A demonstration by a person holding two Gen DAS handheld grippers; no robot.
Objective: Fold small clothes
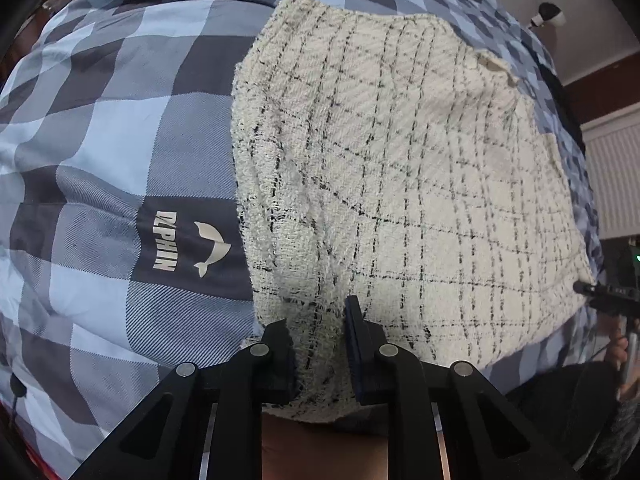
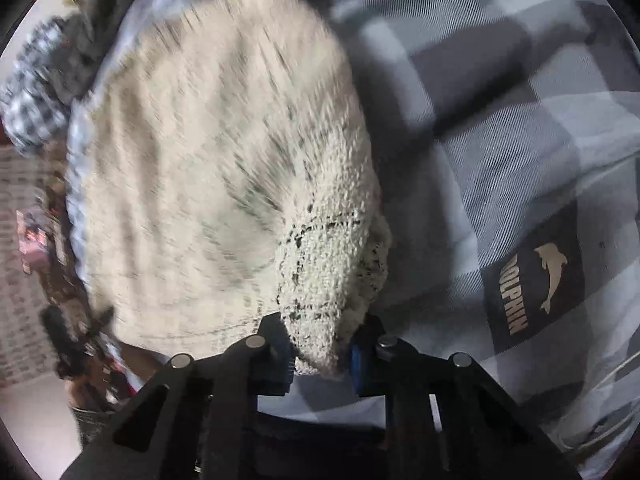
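left gripper (image 1: 320, 344): jaws clamped on a bunched fabric edge | right gripper (image 2: 320, 354): jaws pinching a fabric corner (view motion-blurred)

Surface: a bed covered by a checked duvet (image 1: 100, 152) in pale blue, grey and dark squares (softly rumpled, with shallow folds).
Print: one dark square carries a cream dolphin logo (image 1: 212, 248) with lettering beside it; the same logo (image 2: 552, 276) shows in the right wrist view.
Lying on it: a cream knitted garment (image 1: 400, 168) crossed by thin dark lines, spread on the duvet; its near edge is bunched up (blurred in the right wrist view (image 2: 224, 168)).
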